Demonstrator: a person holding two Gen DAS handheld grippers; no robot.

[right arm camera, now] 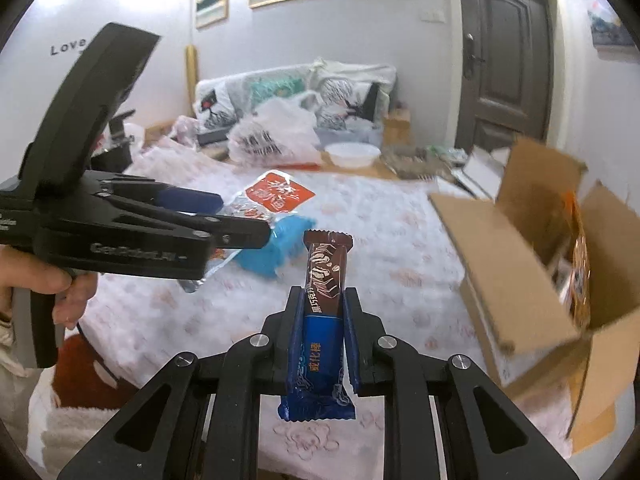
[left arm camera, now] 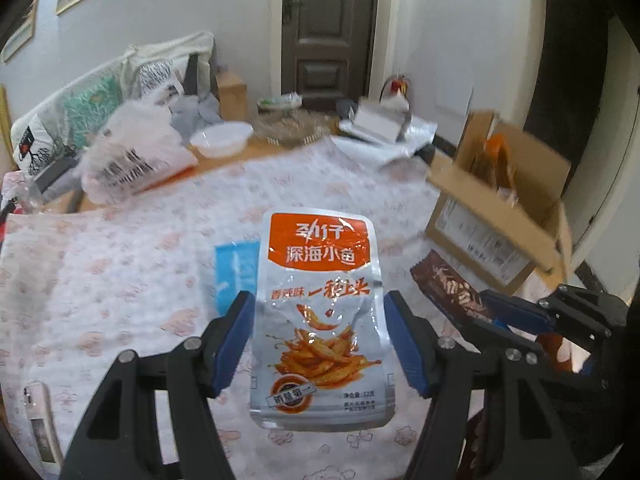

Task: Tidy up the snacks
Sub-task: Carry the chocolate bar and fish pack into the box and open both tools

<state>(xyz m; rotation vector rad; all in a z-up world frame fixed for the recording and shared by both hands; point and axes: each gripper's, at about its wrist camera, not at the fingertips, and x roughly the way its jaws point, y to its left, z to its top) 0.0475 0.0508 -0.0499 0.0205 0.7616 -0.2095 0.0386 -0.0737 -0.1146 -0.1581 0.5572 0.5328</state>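
**Carrying two snacks toward a box that lay to the right**

Holding one snack apiece, both claws hung above the flowered bed cover point(left arm camera: 132, 264). The left claw point(left arm camera: 320, 340) was clamped on the side edges of a silver fish-snack pouch point(left arm camera: 320, 320), whose long axis ran straight ahead along the fingers, orange label end forward. The right claw point(right arm camera: 322, 320) was closed on a chocolate wafer bar point(right arm camera: 322, 300), also pointing forward along its fingers, brown end out and blue end back between the pads.

The open cardboard box point(right arm camera: 520, 272) stood to the right of both claws, flaps up, with an orange packet point(right arm camera: 580, 264) already upright inside. In the right wrist view it sat just beside the bar; in the left wrist view the right claw point(left arm camera: 516, 312) lay between the pouch and the box point(left arm camera: 500, 216). So the right hand looked nearer, and its bar seemed likely to go in first, needing a swing rightward and over the near flap. A blue packet point(right arm camera: 280, 244) lay on the cover beneath the pouch.
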